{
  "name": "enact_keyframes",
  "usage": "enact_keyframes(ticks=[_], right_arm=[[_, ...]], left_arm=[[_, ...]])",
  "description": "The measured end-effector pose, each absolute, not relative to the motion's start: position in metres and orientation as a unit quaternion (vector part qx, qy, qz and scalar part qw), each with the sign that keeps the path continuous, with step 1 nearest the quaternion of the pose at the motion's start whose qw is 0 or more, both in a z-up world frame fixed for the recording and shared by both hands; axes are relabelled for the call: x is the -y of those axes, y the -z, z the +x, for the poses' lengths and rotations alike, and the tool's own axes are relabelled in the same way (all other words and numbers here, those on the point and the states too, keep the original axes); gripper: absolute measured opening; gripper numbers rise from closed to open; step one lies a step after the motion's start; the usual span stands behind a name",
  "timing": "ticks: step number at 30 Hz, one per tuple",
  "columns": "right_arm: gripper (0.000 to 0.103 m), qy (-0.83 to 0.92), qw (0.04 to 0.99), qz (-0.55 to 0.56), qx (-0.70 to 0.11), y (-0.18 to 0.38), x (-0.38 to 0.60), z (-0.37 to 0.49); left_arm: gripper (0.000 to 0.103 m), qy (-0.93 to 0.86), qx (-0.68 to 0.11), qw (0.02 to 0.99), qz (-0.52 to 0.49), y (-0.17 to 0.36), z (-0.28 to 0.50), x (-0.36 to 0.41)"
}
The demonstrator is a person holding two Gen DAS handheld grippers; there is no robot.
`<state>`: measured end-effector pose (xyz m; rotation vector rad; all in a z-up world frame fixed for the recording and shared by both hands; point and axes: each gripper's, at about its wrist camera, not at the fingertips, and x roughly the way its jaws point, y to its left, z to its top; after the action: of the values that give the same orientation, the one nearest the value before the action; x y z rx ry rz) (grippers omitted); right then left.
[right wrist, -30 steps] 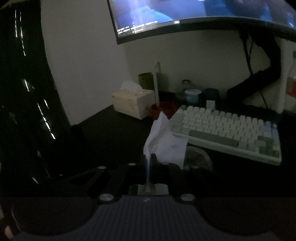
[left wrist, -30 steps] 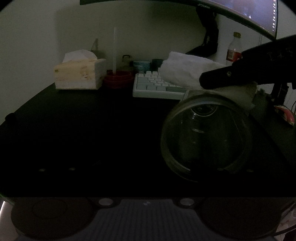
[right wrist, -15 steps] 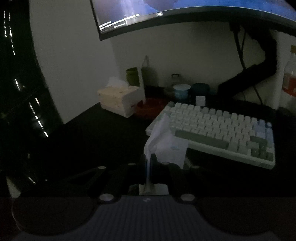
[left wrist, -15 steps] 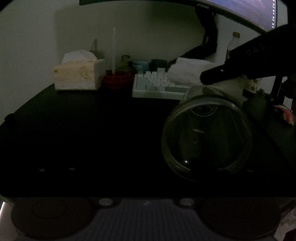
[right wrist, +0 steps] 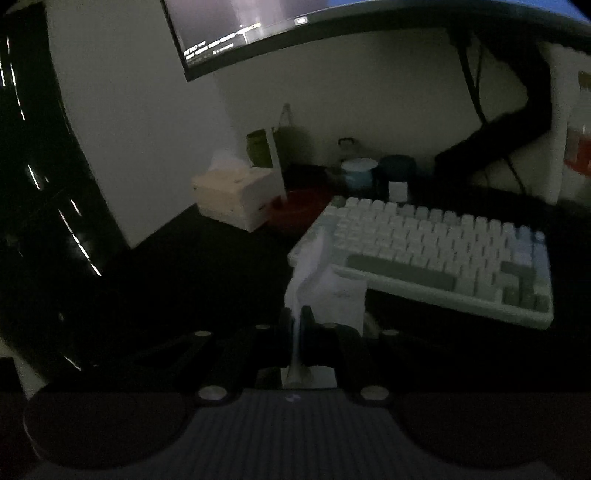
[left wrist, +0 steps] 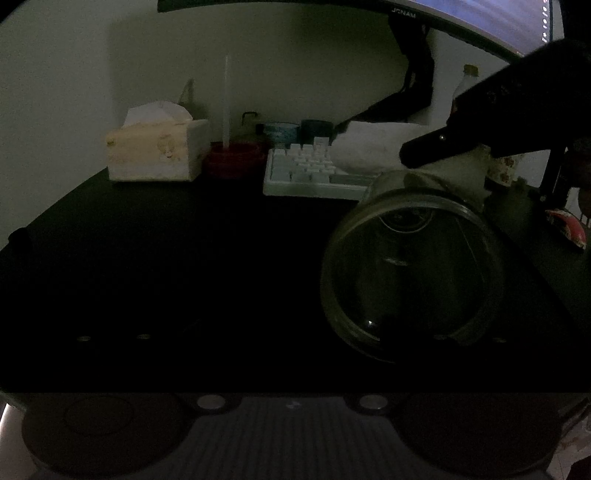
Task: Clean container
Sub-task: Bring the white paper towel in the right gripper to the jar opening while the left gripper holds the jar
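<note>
**A:** So what was the right gripper (right wrist: 296,320) doing? Way too dark for me.

**B:** Clenched tight on a crumpled white paper tissue (right wrist: 325,284). From the right wrist view the tissue stuck up out of the jaws towards 12 o'clock, overlapping the near left corner of the white and grey mechanical keyboard (right wrist: 436,251).

**A:** And the container?

**B:** The clear round glass jar (left wrist: 410,273) sat at about 3 o'clock in the left wrist view, tipped so its open mouth faced the camera. The right gripper's dark finger came in from 2 o'clock with the tissue just above the jar's rim. Can't tell if it touched the glass.

**A:** Left gripper holding the jar?

**B:** Honestly couldn't tell, its fingers were lost in the black, so whether it was clenched or released is anyone's guess.

**A:** Anything else around?

**B:** Black desk (left wrist: 166,251), a pale rectangular tissue box (left wrist: 155,151) at 11 o'clock, a red round dish (left wrist: 232,158) beside it, and a curved monitor (right wrist: 295,22) up top.
</note>
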<state>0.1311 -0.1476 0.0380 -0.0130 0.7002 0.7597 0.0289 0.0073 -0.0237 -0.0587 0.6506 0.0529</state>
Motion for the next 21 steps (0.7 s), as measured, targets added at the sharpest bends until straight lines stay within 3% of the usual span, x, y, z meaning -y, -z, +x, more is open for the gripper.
enact_keyframes(ticks=[5,13,21], right_arm=[[0.006,-0.447,0.841,-0.034,-0.304,-0.038,0.136,0.093],[0.005,-0.377,0.859,0.027,-0.344,-0.041,0.157,0.137],[0.005,-0.436,0.843,-0.006,-0.315,-0.048,0.158,0.09]], left_arm=[[0.103,-0.023,-0.316,0.948,-0.028,0.024,0.029,-0.008],[0.103,-0.022,-0.316,0.948,-0.03,0.024,0.028,-0.008],[0.103,-0.031,-0.338,0.94,-0.026,0.016,0.023,-0.01]])
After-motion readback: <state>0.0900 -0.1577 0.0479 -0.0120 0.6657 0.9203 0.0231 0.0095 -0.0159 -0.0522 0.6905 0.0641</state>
